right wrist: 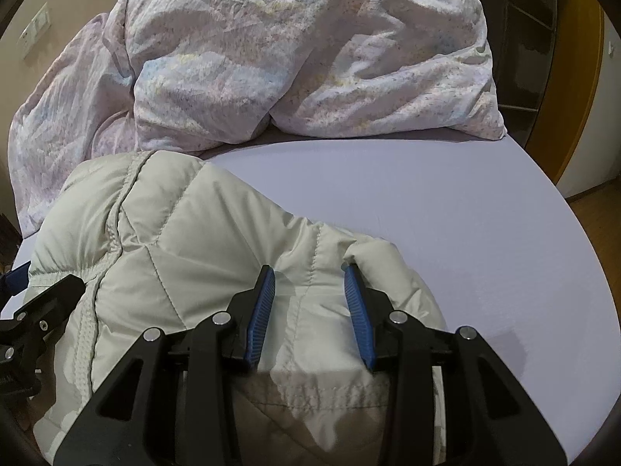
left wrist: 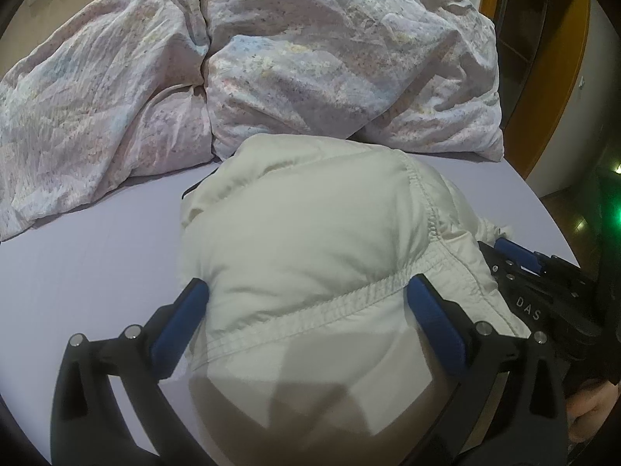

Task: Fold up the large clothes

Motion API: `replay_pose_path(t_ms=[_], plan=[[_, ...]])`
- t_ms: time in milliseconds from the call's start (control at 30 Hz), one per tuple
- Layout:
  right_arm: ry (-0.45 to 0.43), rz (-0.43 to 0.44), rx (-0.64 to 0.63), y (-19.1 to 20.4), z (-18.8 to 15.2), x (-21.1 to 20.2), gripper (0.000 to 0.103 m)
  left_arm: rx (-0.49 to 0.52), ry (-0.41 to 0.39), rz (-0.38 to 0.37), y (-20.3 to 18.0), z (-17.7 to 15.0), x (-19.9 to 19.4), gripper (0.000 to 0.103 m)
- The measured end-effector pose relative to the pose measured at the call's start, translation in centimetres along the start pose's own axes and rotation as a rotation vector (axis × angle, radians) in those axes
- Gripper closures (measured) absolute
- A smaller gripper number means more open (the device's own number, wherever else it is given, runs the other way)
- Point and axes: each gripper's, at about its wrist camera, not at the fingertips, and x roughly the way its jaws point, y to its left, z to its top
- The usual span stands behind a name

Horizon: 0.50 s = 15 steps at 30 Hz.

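Both the left gripper [left wrist: 306, 295] and right gripper [right wrist: 309, 275] sit spread wide, straddling the puffy jacket [left wrist: 310, 233] at lower centre, gripping nothing.

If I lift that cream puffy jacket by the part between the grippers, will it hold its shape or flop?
The jacket will probably flop: it already lies in soft bulges and creases on the bed sheet. Its quilted padding suggests it is light for its bulk. The smooth, slightly shiny shell may slip between the blue pads.

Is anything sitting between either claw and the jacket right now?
Nothing visible. The white puffer jacket lies directly between the open fingers of both the left claw and the right claw. The floral duvet sits bunched farther back on the bed.
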Motion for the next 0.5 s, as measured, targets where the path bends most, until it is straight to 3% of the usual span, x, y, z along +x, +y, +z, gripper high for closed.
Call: replay_pose_path(t_ms=[500], plan=[[-0.023, 0.0, -0.023, 0.0, -0.5, 0.9, 0.063, -0.002, -0.056, 0.026, 0.0, -0.6, 0.9, 0.002]])
